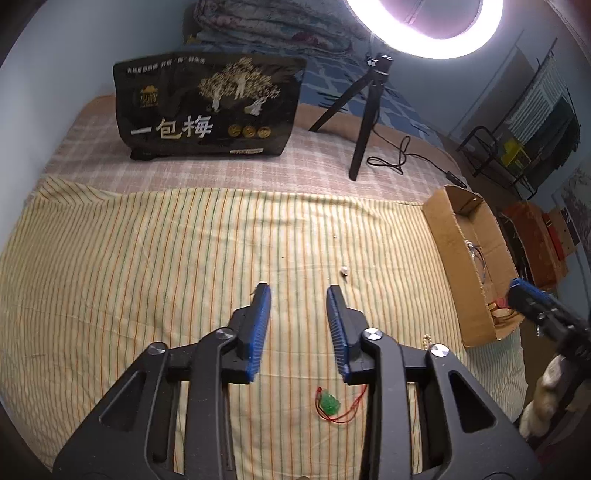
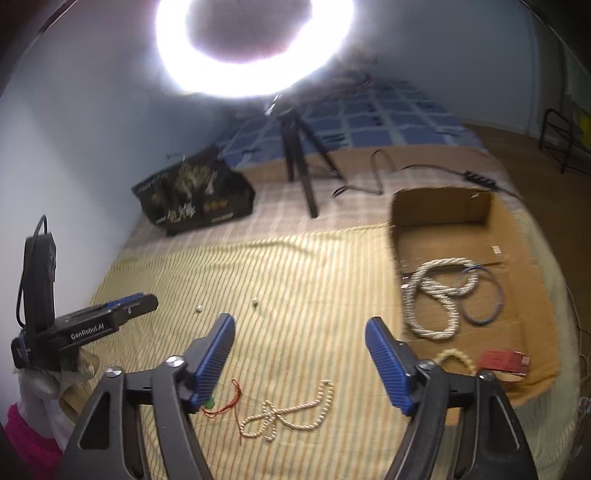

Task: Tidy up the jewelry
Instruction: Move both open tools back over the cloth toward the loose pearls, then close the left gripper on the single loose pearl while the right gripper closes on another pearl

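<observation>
My left gripper [image 1: 298, 291] is open and empty above the striped cloth [image 1: 147, 266]. A green pendant on a red cord [image 1: 330, 403] lies just below its fingers. A small pearl bead [image 1: 344, 270] lies ahead of it. My right gripper [image 2: 300, 325] is open and empty. A pearl bead necklace [image 2: 288, 413] lies on the cloth between its fingers, with the green pendant [image 2: 209, 403] at the left finger. The cardboard box [image 2: 443, 214] on the right holds a thick white necklace [image 2: 432, 295], a blue cord [image 2: 495, 291] and a red item [image 2: 504, 362].
A black snack bag [image 1: 207, 107] stands at the back. A ring light [image 1: 424, 29] on a black tripod [image 1: 364, 122] stands behind the cloth with its cable [image 1: 399, 158]. A second small bead [image 2: 200, 308] lies on the cloth. The bed's edge is past the box.
</observation>
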The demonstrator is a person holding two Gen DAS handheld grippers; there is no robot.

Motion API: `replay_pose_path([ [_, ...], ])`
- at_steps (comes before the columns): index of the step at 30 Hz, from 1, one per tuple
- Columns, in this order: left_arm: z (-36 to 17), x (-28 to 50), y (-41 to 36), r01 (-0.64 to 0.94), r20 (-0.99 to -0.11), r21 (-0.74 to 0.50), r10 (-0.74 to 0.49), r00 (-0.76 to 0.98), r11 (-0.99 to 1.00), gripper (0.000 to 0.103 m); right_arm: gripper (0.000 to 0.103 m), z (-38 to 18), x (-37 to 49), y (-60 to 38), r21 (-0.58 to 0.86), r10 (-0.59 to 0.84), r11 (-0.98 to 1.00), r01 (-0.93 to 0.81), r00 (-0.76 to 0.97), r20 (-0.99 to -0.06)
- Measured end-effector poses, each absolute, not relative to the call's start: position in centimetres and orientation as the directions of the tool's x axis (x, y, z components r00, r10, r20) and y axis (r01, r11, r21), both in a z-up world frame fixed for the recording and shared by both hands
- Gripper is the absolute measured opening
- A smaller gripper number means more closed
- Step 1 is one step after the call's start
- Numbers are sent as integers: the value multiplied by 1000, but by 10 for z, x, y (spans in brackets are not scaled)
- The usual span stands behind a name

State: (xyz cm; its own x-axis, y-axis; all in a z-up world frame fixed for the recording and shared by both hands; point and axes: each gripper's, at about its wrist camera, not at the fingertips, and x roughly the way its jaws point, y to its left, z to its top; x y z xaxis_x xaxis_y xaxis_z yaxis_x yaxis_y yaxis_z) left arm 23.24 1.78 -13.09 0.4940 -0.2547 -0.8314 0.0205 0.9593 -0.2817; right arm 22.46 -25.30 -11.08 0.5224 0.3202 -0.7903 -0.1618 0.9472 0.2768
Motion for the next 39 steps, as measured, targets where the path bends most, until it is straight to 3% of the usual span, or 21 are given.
replay_pose_path([
  [8,-167,249,30,-16,-862,-313,-277,424,950,21,42,-153,261,-221,350,396,918,-186,409,-822],
  [11,-179,255,30,-25,-872,-312,-276,404,950,21,37,-169,273,-212,372,415,910,-185,368,-832],
  [18,-195,266,23,-26,-888,-297,-267,374,954,16,33,-194,288,-193,389,428,903,-180,321,-845],
  [39,-218,282,28,-48,-908,-278,-246,340,959,16,25,-219,315,-163,369,404,914,-168,301,-864],
])
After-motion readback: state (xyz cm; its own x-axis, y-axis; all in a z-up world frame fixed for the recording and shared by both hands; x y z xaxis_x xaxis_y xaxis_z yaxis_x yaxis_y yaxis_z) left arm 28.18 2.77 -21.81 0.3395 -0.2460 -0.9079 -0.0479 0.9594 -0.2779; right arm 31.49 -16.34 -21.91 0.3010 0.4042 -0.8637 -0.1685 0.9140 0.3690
